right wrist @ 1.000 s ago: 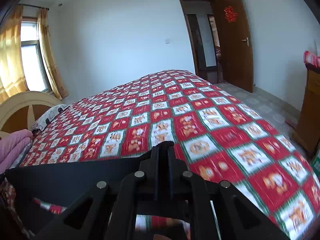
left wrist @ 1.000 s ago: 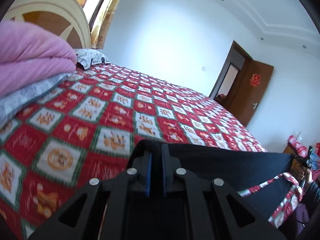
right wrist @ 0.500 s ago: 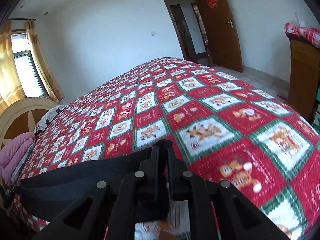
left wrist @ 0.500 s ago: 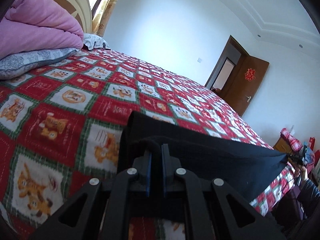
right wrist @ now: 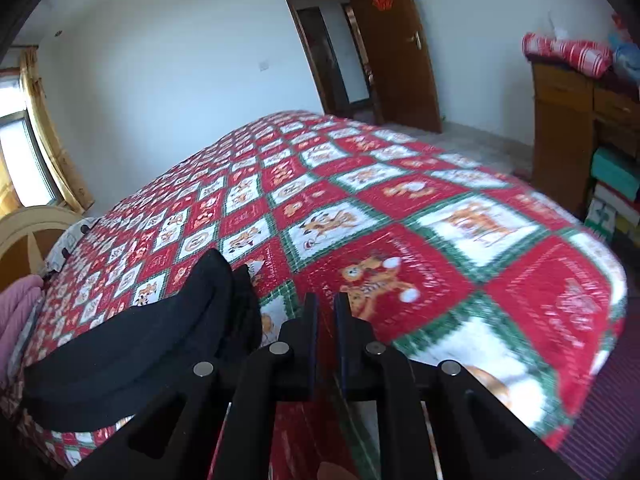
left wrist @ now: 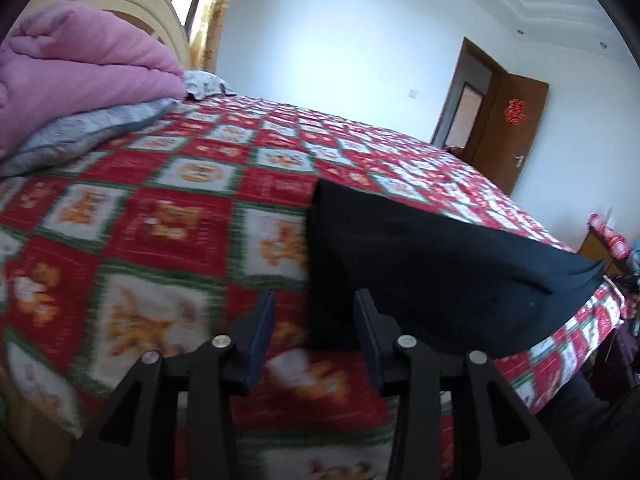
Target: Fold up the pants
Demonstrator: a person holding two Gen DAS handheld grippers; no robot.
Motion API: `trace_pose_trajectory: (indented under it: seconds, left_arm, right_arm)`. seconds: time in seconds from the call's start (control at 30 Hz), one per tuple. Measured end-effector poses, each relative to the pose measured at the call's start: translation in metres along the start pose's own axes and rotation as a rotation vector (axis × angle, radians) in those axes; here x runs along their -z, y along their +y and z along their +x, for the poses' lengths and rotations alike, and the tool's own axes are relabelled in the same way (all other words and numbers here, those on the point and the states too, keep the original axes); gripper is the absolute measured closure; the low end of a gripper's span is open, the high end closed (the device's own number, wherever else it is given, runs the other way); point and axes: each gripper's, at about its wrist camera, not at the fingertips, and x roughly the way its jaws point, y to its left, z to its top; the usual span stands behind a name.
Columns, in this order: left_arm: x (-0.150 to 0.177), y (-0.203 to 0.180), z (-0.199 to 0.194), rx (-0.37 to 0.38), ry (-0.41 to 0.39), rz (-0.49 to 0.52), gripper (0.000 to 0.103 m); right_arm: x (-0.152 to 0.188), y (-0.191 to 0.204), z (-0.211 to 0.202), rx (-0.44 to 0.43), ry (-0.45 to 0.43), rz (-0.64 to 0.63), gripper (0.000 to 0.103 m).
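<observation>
The black pants [left wrist: 432, 276] lie folded in a long band along the near edge of the bed with the red patterned cover [left wrist: 168, 216]. My left gripper [left wrist: 314, 312] is open and empty, just in front of the left end of the pants. In the right wrist view the pants [right wrist: 160, 340] lie to the left of my right gripper [right wrist: 326, 308]. The right gripper's jaws stand a narrow gap apart with nothing between them, over the bed cover [right wrist: 420, 272].
A pink quilt [left wrist: 72, 76] on a grey pillow [left wrist: 80, 132] lies at the headboard end. A brown door [right wrist: 392, 56] stands open at the far wall. A wooden cabinet [right wrist: 580, 128] with bundles on top stands right of the bed.
Both grippers let go of the pants, which now rest on the bed. The left gripper opened wide; the right one opened slightly and drew off to the right of the pants.
</observation>
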Motion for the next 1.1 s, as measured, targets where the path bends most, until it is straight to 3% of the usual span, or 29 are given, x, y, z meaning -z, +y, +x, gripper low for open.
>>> trace_pose_trajectory:
  seconds: [0.07, 0.2, 0.4, 0.43, 0.47, 0.5, 0.57, 0.7, 0.87, 1.0, 1.03, 1.1]
  left_arm:
    - [0.001, 0.011, -0.006, -0.037, 0.004, -0.024, 0.060]
    - [0.001, 0.015, -0.020, -0.038, -0.007, -0.059, 0.060]
    - [-0.010, -0.007, -0.019, 0.100, -0.027, -0.120, 0.060]
    - [-0.013, -0.012, -0.015, 0.123, -0.016, -0.118, 0.052]
    - [-0.015, -0.019, -0.009, 0.136, 0.002, -0.111, 0.043]
    - [-0.016, -0.025, -0.004, 0.139, 0.016, -0.101, 0.042]
    - [-0.018, -0.032, 0.005, 0.144, 0.028, -0.083, 0.042]
    - [-0.016, -0.035, 0.024, 0.138, 0.076, -0.071, 0.045]
    - [-0.012, -0.035, 0.032, 0.129, 0.109, -0.068, 0.074]
    - [-0.013, -0.035, 0.028, 0.116, 0.090, -0.039, 0.090]
    - [-0.014, -0.035, 0.026, 0.117, 0.079, -0.027, 0.092]
    - [-0.018, -0.037, 0.020, 0.124, 0.057, 0.009, 0.094]
  right_arm:
    - [0.001, 0.010, -0.013, -0.002, -0.023, -0.028, 0.095]
    - [0.002, 0.061, -0.029, -0.105, -0.033, -0.113, 0.095]
    - [0.033, 0.204, -0.020, -0.279, 0.036, -0.392, 0.092]
    - [0.041, 0.226, -0.018, -0.303, 0.046, -0.437, 0.088]
    - [0.053, 0.255, -0.016, -0.340, 0.061, -0.492, 0.070]
    - [0.063, 0.272, -0.015, -0.376, 0.073, -0.521, 0.047]
    - [0.085, 0.312, -0.009, -0.455, 0.107, -0.578, 0.036]
    - [0.129, 0.368, -0.003, -0.448, 0.101, -0.775, 0.036]
    - [0.176, 0.403, 0.006, -0.396, 0.093, -1.006, 0.036]
    - [0.190, 0.409, 0.027, -0.343, 0.114, -1.083, 0.037]
    - [0.191, 0.409, 0.031, -0.346, 0.128, -1.088, 0.041]
    - [0.194, 0.408, 0.038, -0.340, 0.142, -1.112, 0.078]
